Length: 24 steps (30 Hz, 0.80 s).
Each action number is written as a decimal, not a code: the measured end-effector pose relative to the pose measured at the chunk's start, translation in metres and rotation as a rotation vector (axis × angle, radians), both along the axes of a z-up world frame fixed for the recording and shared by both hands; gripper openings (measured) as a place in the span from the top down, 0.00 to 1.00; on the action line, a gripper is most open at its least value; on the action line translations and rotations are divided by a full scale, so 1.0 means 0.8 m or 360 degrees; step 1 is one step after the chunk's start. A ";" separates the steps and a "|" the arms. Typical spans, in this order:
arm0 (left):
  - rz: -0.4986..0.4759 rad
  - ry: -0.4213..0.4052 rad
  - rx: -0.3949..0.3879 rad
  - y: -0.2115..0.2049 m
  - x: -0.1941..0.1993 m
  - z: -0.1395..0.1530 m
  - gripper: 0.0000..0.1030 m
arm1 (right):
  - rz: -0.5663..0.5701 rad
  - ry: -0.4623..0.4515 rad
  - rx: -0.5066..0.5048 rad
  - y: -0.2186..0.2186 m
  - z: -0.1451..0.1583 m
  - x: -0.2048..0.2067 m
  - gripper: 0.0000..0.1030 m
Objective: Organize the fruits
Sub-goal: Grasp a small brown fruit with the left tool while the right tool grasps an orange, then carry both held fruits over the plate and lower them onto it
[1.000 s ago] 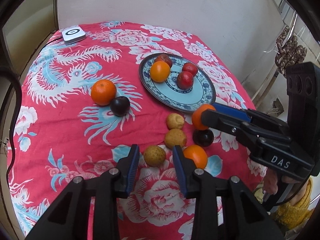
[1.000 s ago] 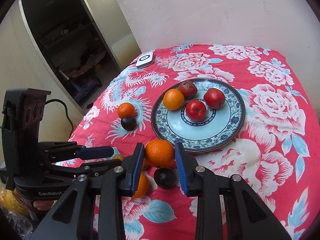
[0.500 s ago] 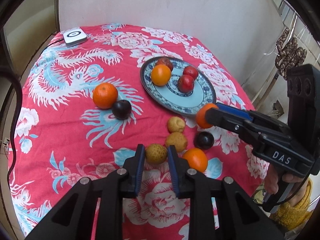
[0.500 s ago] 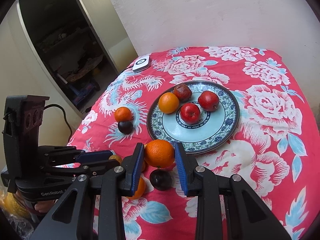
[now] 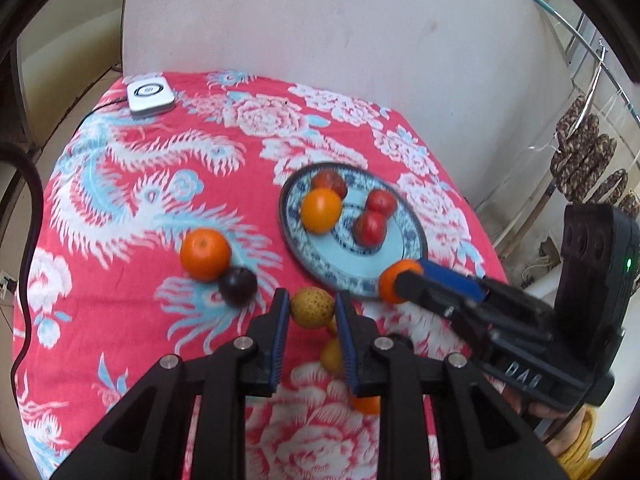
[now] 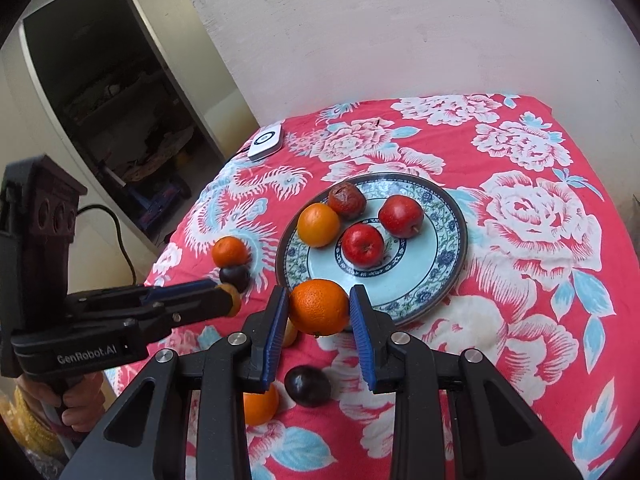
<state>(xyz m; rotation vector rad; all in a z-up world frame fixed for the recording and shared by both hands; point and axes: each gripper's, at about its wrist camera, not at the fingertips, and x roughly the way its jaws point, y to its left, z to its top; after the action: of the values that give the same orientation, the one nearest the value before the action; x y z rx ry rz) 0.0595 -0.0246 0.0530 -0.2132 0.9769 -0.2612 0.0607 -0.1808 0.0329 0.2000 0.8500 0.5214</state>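
Gripping: left claw (image 5: 311, 312) one pear (image 5: 311, 306) | right claw (image 6: 319, 309) one orange (image 6: 319, 306) | plate (image 6: 440, 280) four fruits

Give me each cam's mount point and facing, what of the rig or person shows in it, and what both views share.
Left wrist: on the left gripper, looking down along its fingers, shut on a speckled yellow fruit; the right gripper and its holding hand enter from the right.
Right wrist: on the right gripper, looking down, shut on an orange; the left gripper and a hand enter from the left.
Shared: the plate, red floral cloth, white device.
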 end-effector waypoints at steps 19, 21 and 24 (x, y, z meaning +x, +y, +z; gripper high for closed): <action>-0.0017 -0.0023 0.0008 -0.020 0.057 -0.012 0.76 | 0.0036 -0.0075 -0.0115 0.025 -0.012 0.020 0.68; -0.0019 -0.0015 0.0009 -0.020 0.059 -0.015 0.76 | 0.0047 -0.0085 -0.0127 0.029 -0.013 0.021 0.68; -0.0010 -0.0017 0.0031 -0.020 0.062 -0.017 0.76 | 0.0055 -0.0099 -0.0153 0.034 -0.015 0.024 0.68</action>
<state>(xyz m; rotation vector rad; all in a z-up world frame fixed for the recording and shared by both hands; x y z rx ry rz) 0.1092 -0.0404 0.0391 -0.1910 0.9690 -0.2581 0.0795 -0.1536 0.0212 0.0806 0.8170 0.5153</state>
